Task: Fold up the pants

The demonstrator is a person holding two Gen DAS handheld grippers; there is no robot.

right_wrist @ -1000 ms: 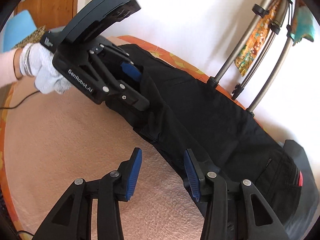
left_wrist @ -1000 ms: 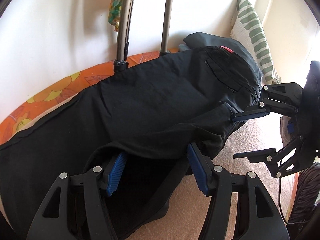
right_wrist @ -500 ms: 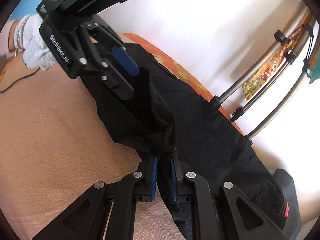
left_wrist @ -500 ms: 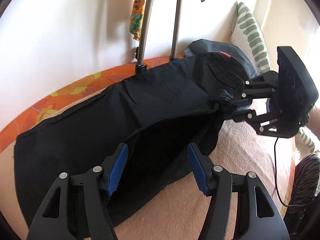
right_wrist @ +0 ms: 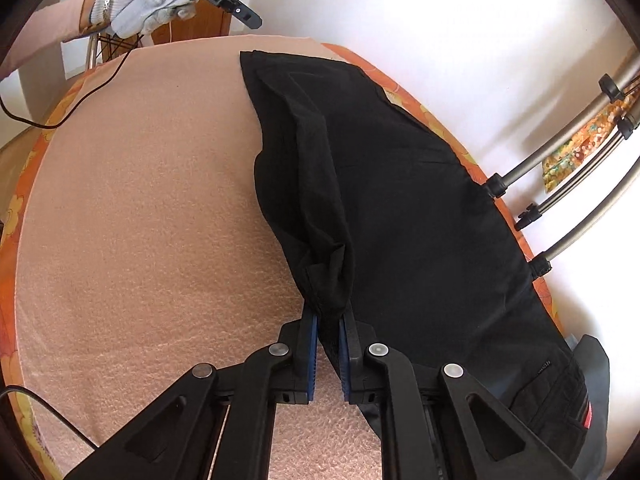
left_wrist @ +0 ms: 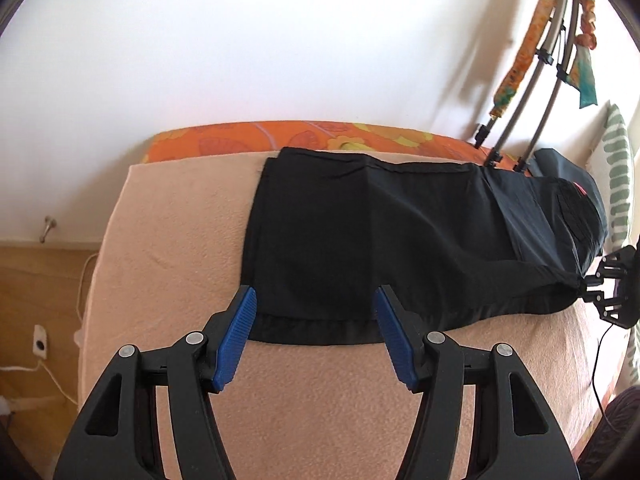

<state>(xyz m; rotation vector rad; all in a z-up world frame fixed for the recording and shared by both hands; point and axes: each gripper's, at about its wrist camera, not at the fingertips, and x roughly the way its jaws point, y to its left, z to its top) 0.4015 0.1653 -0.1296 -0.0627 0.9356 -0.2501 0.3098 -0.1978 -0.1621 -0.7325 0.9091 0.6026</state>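
Black pants point(left_wrist: 360, 240) lie lengthwise along the far side of a peach blanket point(left_wrist: 180, 240), legs stacked, hems toward my left gripper. My left gripper point(left_wrist: 316, 340) is open and empty, its blue pads on either side of the hem edge and just above it. In the right wrist view the pants point(right_wrist: 400, 200) stretch away from me. My right gripper point(right_wrist: 328, 344) is shut on a bunched fold of the pants near the crotch. It shows in the left wrist view point(left_wrist: 588, 292) at the far right, and my left gripper shows in the right wrist view point(right_wrist: 248, 20) at the top.
An orange floral sheet point(left_wrist: 248, 140) lines the wall side. Metal poles point(right_wrist: 560, 152) stand by the wall. A striped pillow point(left_wrist: 618, 184) and a dark bag point(left_wrist: 560, 164) sit beyond the waistband. A cable point(right_wrist: 80, 92) trails over the blanket's edge.
My left gripper has pulled back from the mid-leg to the hem end, still open. My right gripper closed on the pants fold a half second ago and still holds it.
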